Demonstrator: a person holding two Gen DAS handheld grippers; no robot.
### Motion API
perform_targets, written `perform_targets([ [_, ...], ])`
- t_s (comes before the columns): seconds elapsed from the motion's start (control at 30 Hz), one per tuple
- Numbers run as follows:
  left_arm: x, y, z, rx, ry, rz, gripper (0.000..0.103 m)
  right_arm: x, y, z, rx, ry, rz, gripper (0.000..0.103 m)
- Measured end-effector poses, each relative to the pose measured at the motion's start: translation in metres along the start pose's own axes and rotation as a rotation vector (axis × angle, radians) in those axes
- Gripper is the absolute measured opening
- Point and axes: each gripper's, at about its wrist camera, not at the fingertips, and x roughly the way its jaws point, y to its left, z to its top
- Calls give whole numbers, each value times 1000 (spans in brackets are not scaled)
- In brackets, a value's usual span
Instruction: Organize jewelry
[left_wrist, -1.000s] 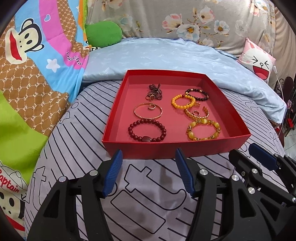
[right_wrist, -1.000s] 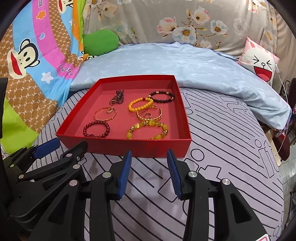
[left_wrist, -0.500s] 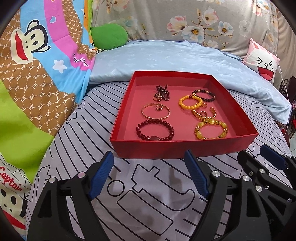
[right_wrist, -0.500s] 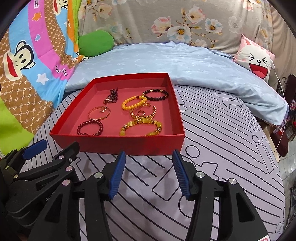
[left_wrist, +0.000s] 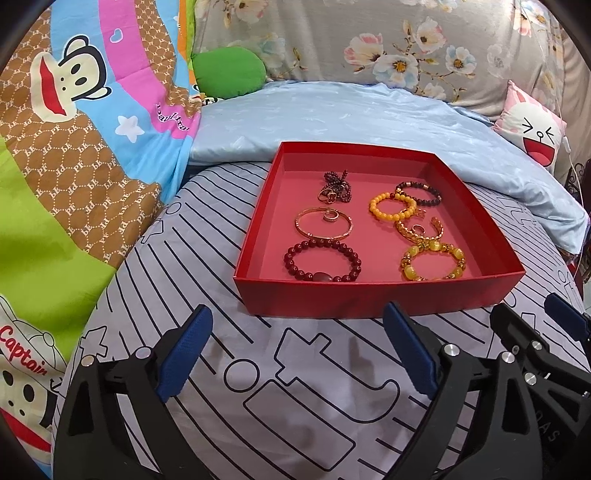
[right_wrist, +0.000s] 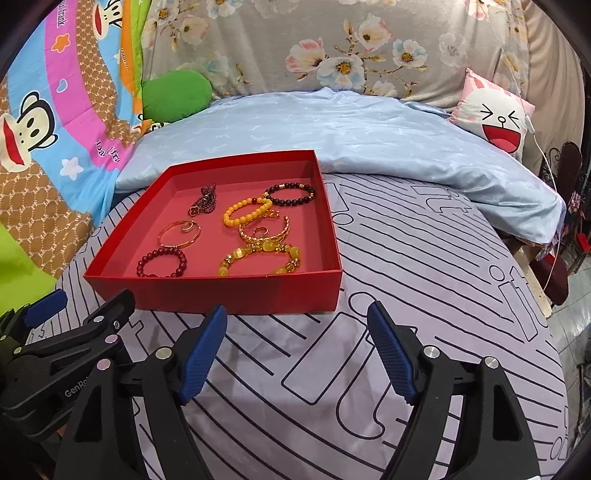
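A red tray lies on the bed, just beyond both grippers. Inside it are a dark red bead bracelet, a small ring on a gold bangle, a dark chain, an orange bead bracelet, a black bead bracelet, a gold cuff and a yellow stone bracelet. My left gripper hovers before the tray's front wall, its jaws opening, with nothing between them. My right gripper is beside it, off the tray's front right corner, jaws also opening and empty.
The grey line-patterned sheet spreads under the grippers. A light blue duvet lies behind the tray. A monkey-print blanket rises at the left, with a green cushion and a rabbit pillow at the back. The bed's edge falls away at the right.
Both grippers' jaws have spread much wider apart. The tray and the jewelry in it lie as before.
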Motion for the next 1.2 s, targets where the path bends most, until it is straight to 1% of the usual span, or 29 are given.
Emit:
perform_targets([
  [0.17,2,2,0,-4,3,2,89,3,-1,-1,11,15,5,76],
  [0.27,2,3,-1,-9,4,4,89,3,0,-1,10,10,-2,78],
  [0.4,3,4,0,-15,5,5,89,2,1,-1,5,0,-7,84],
  [0.57,5,5,0,-17,7,10,89,0,2,0,-5,-12,-10,84],
  [0.77,5,7,0,-18,7,13,91,-1,2,-1,1,-22,-15,87],
  [0.8,5,7,0,-17,7,15,91,-1,1,0,2,-26,-20,89],
  [0.83,5,7,0,-18,6,20,91,-2,0,0,3,-31,-25,96],
  [0.87,4,7,0,-18,2,25,92,-3,0,0,5,-38,-25,97],
  [1.2,2,6,-1,-12,1,40,92,-3,-2,0,18,-29,-27,97],
])
